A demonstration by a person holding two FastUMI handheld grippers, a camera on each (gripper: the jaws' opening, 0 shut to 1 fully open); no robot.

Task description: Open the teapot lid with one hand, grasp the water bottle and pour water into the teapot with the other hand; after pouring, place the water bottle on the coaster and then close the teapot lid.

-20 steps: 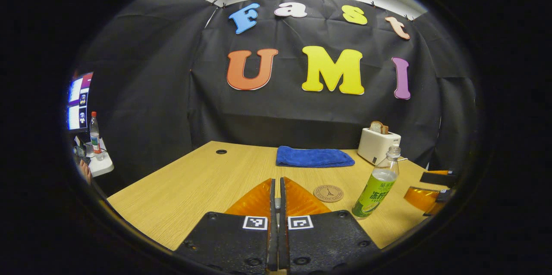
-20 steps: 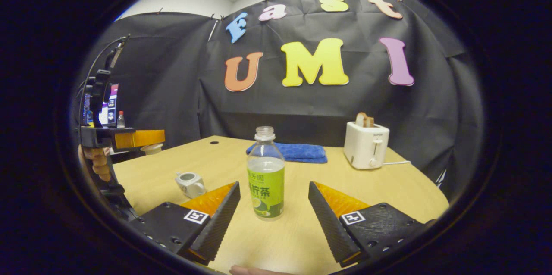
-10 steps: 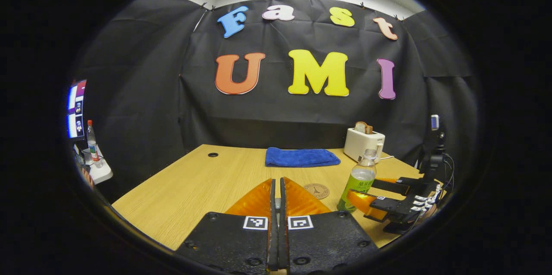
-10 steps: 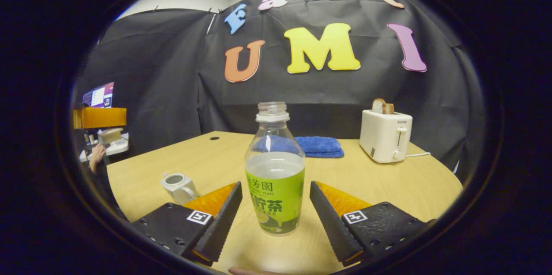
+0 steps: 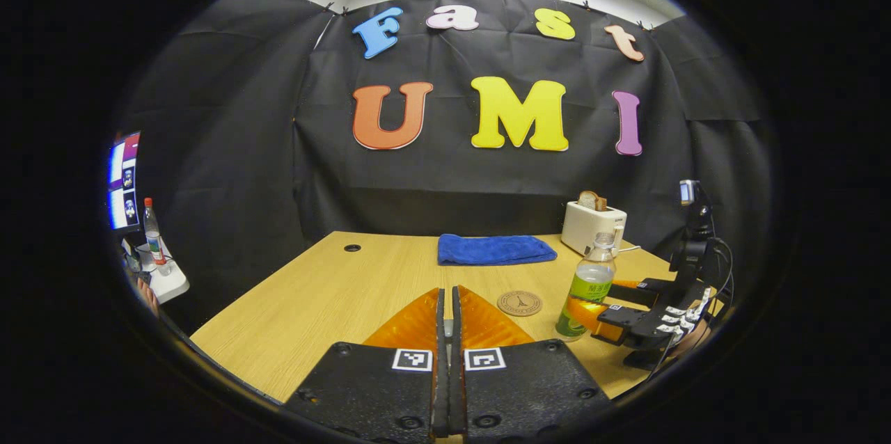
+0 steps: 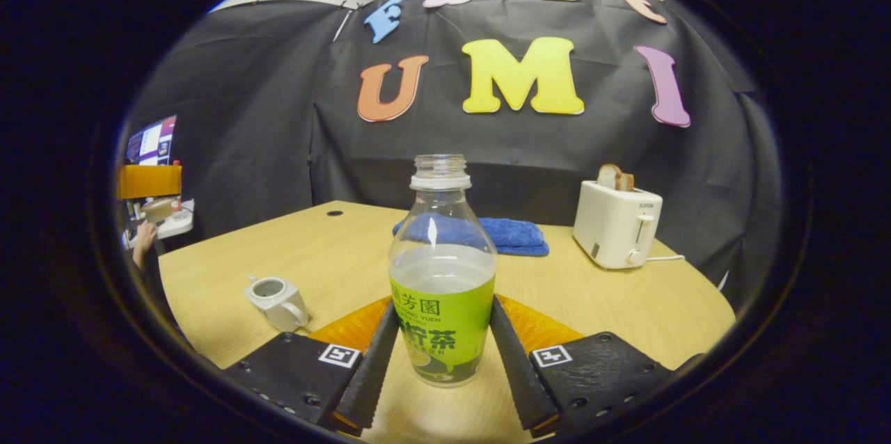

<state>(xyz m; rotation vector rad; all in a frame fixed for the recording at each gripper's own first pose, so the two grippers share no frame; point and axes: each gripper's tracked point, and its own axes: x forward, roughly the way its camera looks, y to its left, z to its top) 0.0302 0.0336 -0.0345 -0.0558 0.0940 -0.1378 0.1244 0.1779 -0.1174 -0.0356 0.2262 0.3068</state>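
Even overhead light falls on the table (image 6: 612, 305); focus stays sharp, with fisheye bending from 3 to 9 o'clock.

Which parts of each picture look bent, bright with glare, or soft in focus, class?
Left gripper view: the pale wooden table has edges that bow outward from the fisheye lens, and the screen at far left is blown out. Right gripper view: the clear plastic water bottle with green label is sharp with a thin highlight; the white teapot is slightly soft.

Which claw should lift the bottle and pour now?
Right. The right claw has its fingers against both sides of the bottle; the left claw is shut and apart from it.
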